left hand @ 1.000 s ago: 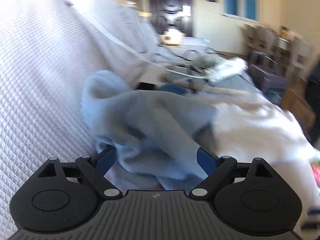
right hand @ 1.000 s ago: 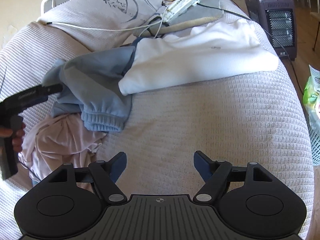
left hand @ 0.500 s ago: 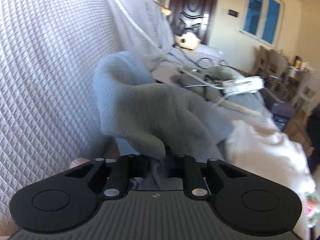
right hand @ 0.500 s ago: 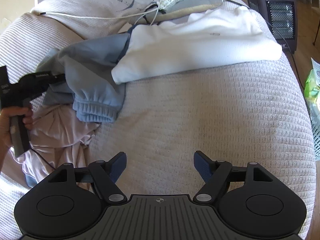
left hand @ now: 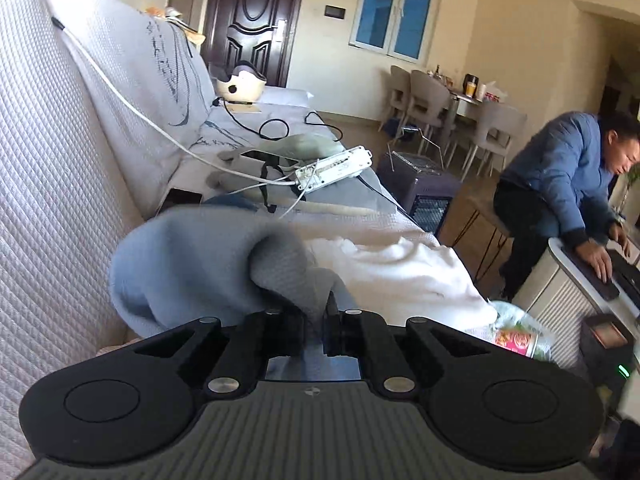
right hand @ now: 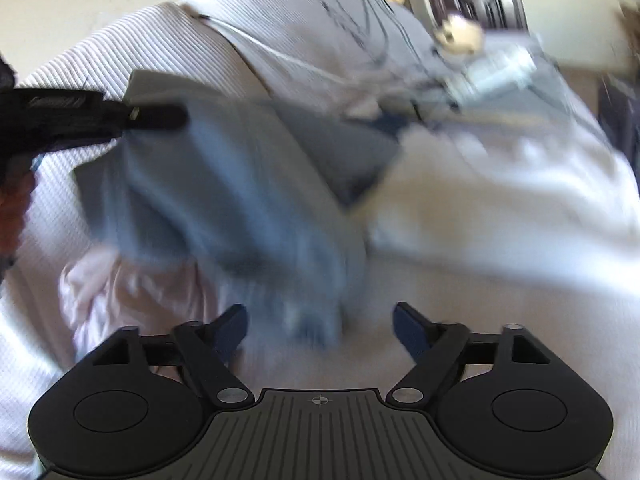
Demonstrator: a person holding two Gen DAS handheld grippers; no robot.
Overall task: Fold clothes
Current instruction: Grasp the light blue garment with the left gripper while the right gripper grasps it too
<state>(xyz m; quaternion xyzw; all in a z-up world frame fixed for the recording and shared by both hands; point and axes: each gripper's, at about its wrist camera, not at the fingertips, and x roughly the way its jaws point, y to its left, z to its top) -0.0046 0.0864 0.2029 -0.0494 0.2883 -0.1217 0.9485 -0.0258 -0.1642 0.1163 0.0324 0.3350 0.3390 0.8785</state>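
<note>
A blue-grey sweatshirt (left hand: 200, 264) lies bunched on the white-covered sofa. My left gripper (left hand: 316, 316) is shut on a fold of it and holds it raised. In the blurred right wrist view the sweatshirt (right hand: 240, 192) hangs from the left gripper (right hand: 160, 116), its ribbed cuff low between the fingers of my right gripper (right hand: 320, 320). My right gripper is open and empty, close above the sofa seat. A white garment (right hand: 500, 200) lies to the right, also in the left wrist view (left hand: 400, 272). A pale pink garment (right hand: 132, 292) lies under the sweatshirt at the left.
The sofa back (left hand: 60, 160) rises at the left with a white cable across it. A power strip (left hand: 336, 168) with cables lies on a cushion behind the clothes. A heater (left hand: 424, 196) stands beside the sofa. A person in blue (left hand: 560, 192) bends over a cabinet at the right.
My left gripper closed on the blue-grey sweatshirt and lifted it. My right gripper moved forward and left toward the hanging cuff, staying open.
</note>
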